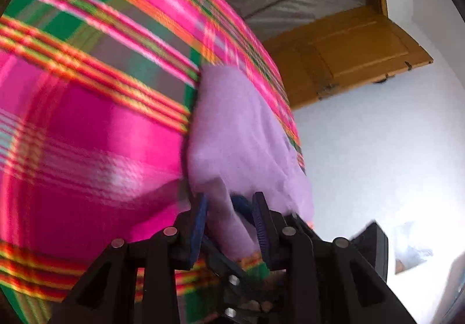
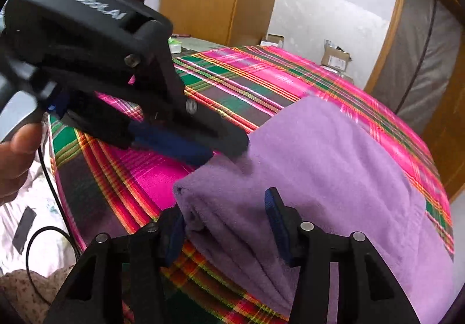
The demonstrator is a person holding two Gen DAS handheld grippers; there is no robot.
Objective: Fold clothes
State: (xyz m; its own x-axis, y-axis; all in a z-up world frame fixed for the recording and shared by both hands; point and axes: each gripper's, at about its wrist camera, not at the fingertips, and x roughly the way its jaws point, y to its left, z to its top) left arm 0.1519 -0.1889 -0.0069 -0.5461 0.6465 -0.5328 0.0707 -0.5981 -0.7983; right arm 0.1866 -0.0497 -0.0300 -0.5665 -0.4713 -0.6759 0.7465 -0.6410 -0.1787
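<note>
We count one purple garment [image 2: 319,167] on the plaid cloth [image 2: 261,76]. Left hand-held gripper [image 1: 231,216] pinches its edge; right hand-held gripper [image 2: 225,225] straddles its fold, jaws apart.

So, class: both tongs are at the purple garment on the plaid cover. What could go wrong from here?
1. The right tongs stand open around a thick folded bundle of the purple garment; closing may catch only some layers, and the fold could come apart.
2. The left tongs pinch fabric close to the plaid cover, so a lift might drag the cover too.
</note>
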